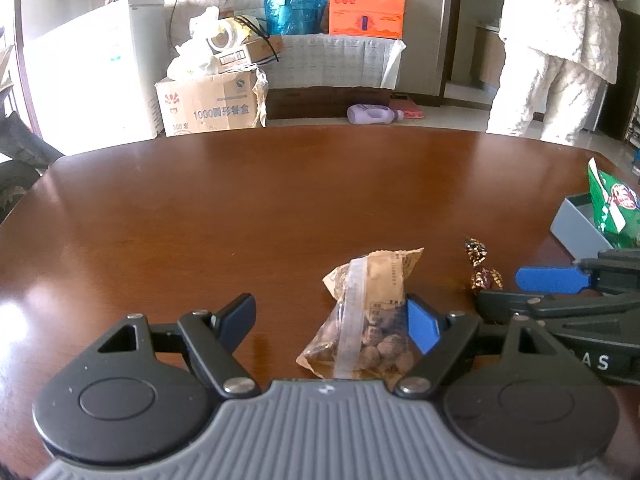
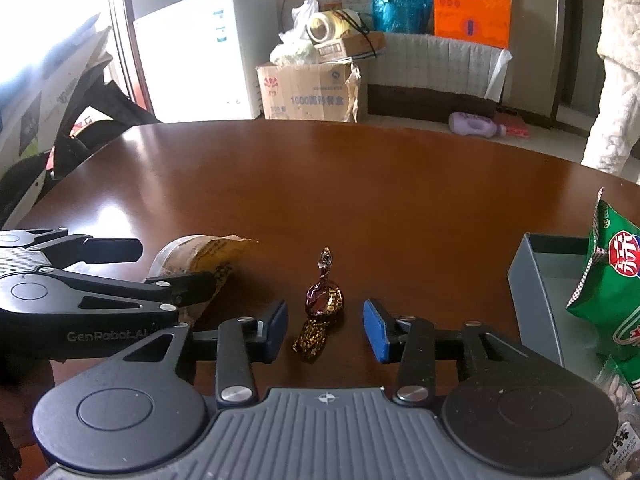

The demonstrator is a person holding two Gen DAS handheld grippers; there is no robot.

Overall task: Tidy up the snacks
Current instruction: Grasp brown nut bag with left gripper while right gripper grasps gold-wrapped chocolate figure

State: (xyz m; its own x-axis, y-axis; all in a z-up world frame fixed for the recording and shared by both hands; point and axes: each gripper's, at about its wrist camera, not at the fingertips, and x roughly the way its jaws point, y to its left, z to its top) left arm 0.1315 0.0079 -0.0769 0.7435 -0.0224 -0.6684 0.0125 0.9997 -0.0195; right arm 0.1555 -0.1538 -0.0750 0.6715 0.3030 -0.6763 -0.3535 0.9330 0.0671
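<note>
I judge the job partly done: green snack packets [image 2: 614, 280] sit in the gray box [image 2: 536, 276] at the table's [image 2: 360, 184] right edge, while my wide-open left gripper [image 1: 332, 320] straddles the nut bag [image 1: 366, 320] and my wide-open right gripper [image 2: 326, 328] brackets the wrapped candy [image 2: 322, 304], both near the front edge.

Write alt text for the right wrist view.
The open right gripper sits low over a dark wooden table, its fingers either side of a brown wrapped candy. To its left, the left gripper reaches around a bag of nuts; at right, a grey box holds a green snack bag.
</note>
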